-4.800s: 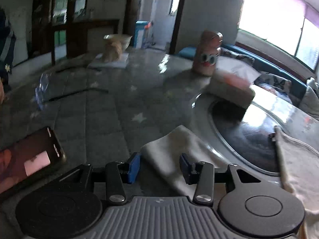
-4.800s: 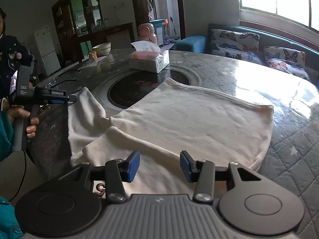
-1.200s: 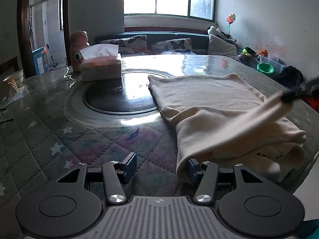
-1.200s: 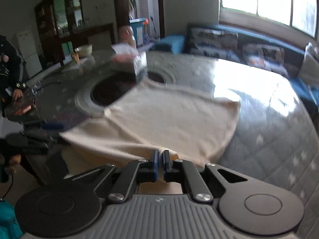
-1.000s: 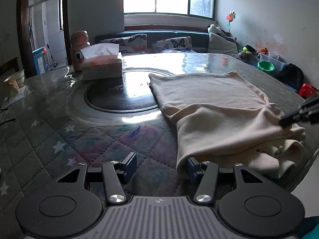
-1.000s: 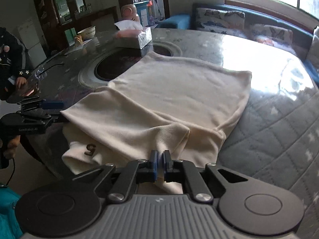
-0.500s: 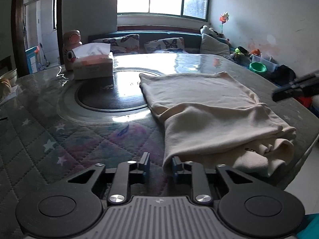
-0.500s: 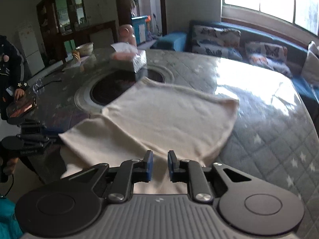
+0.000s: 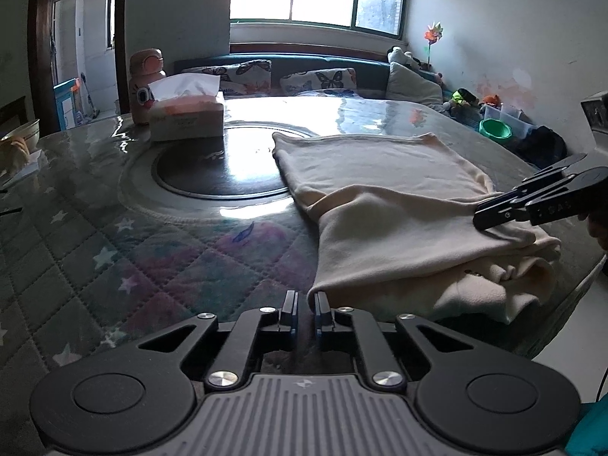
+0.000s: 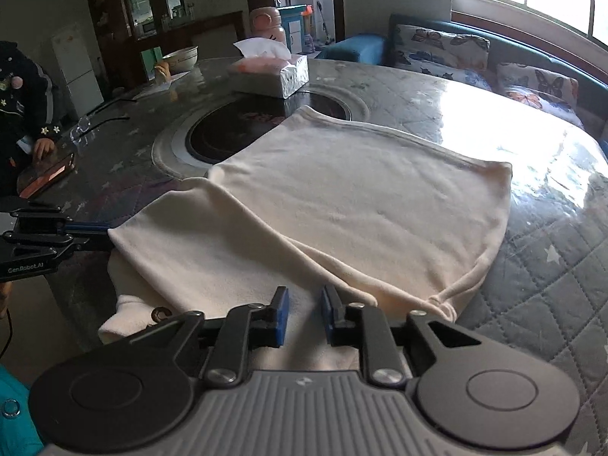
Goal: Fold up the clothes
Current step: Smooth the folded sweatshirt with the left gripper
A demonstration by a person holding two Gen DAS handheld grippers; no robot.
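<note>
A cream garment [image 9: 380,190] lies flat on the quilted table, with one side folded over its near part. In the left wrist view my left gripper [image 9: 304,304] has its jaws almost together at the near corner of that folded layer. From the right wrist view the left gripper [image 10: 102,233] pinches the same corner of the garment [image 10: 361,197]. My right gripper [image 10: 306,311] is open, its blue pads [image 10: 282,313] low over the cloth near the table edge with nothing between them. In the left wrist view the right gripper [image 9: 479,221] rests its tip on the fold.
A tissue box [image 9: 186,121] and a pink bottle [image 9: 144,87] stand beyond the round dark inset [image 9: 220,174]. A phone [image 10: 49,176] under a person's hand, glasses [image 10: 81,127] and a bowl [image 10: 182,57] are at the far left. The garment's bunched end overhangs the table edge [image 9: 562,304].
My right gripper let go of the folded-over cloth, opened and dropped back onto it. My left gripper's jaws went from wide open to almost together at the cloth corner.
</note>
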